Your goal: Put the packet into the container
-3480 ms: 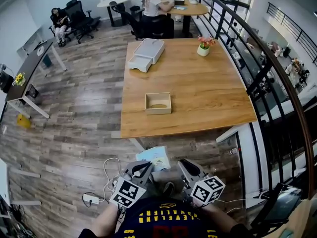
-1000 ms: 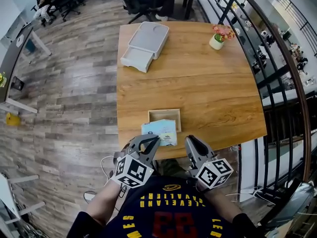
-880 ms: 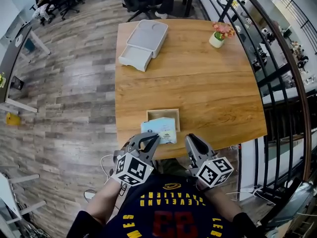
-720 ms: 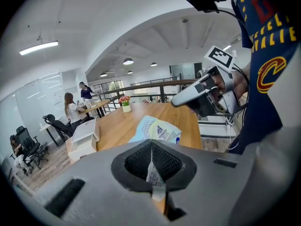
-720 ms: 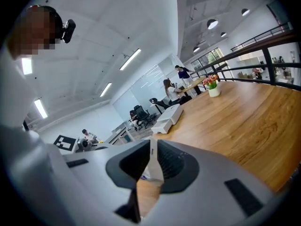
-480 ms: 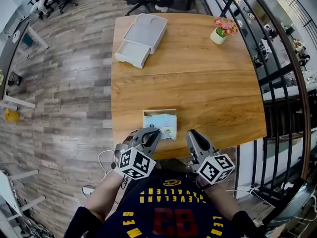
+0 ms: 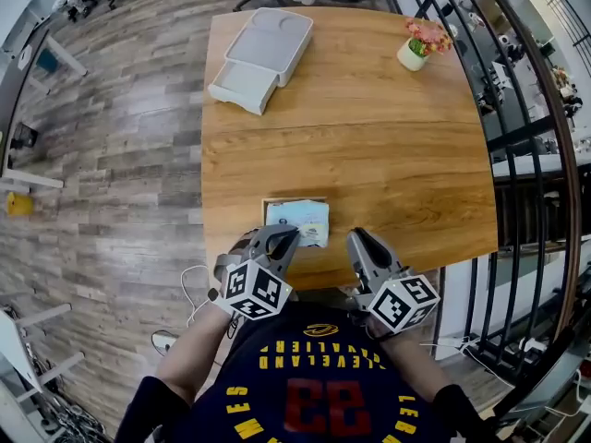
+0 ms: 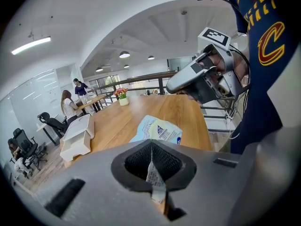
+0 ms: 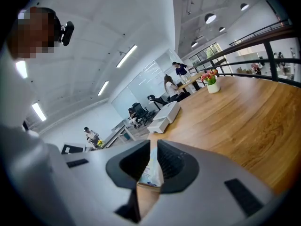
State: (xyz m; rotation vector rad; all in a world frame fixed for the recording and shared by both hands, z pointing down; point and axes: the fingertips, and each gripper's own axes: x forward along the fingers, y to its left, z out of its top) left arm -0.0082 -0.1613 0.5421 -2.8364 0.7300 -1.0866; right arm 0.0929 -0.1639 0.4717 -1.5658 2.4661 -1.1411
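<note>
At the bottom centre of the head view, the left gripper (image 7: 290, 237) is clenched on the near edge of the packet (image 7: 301, 221). A thin strip of wrapper is pinched between its pads, and it points forward and downward. The right gripper (image 7: 355, 239) sits just beside it at lower right, its jaws drawn together to a thin slit and clamping nothing. The packet only shows through that slit, further off. The packet looks light, thin and floppy, a glossy pouch likely to sag and slip, so its sealed edge seems the sensible place to hold it. It hangs over the wooden container (image 7: 294, 198) near the front edge of the table (image 7: 369, 137), hiding most of it. Whether it touches the rim cannot be told.
</note>
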